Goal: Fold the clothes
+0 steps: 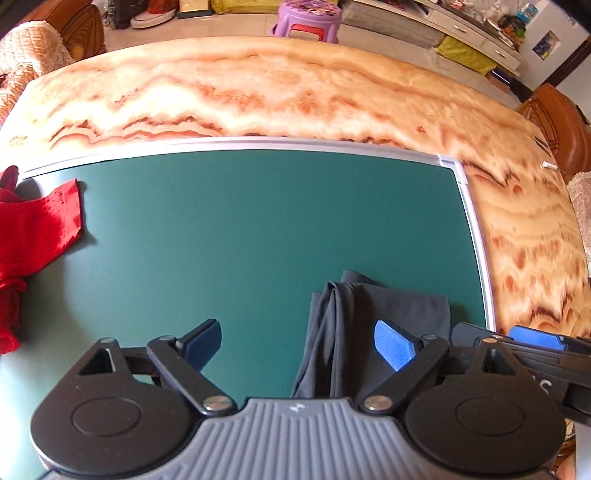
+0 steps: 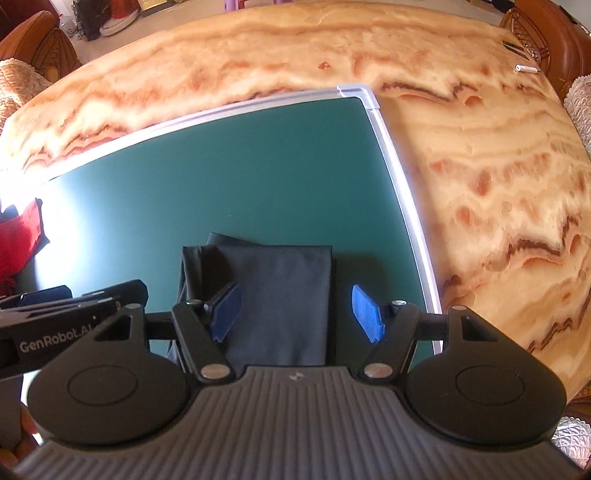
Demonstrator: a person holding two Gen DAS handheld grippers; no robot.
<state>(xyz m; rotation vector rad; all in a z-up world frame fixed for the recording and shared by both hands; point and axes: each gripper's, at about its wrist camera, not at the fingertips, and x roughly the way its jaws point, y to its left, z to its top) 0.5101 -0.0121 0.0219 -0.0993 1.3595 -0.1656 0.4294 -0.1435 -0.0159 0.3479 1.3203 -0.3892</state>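
Observation:
A folded dark grey garment (image 2: pixel 273 295) lies flat on the green board (image 2: pixel 236 173) near its right edge. My right gripper (image 2: pixel 295 314) hovers over it, open, with one blue pad on each side of the cloth. In the left wrist view the same garment (image 1: pixel 369 325) shows under the right pad of my left gripper (image 1: pixel 299 345), which is open with nothing between its fingers. A crumpled red garment (image 1: pixel 33 236) sits at the board's left edge, and it shows again as red cloth (image 2: pixel 22 236) in the right wrist view.
The green board's silver frame (image 1: pixel 476 236) rests on a marbled orange table (image 1: pixel 258 85). A small white cylinder (image 2: pixel 526 69) lies at the table's far right. Wooden chairs (image 1: pixel 557 122) and a purple stool (image 1: pixel 308 18) stand beyond the table.

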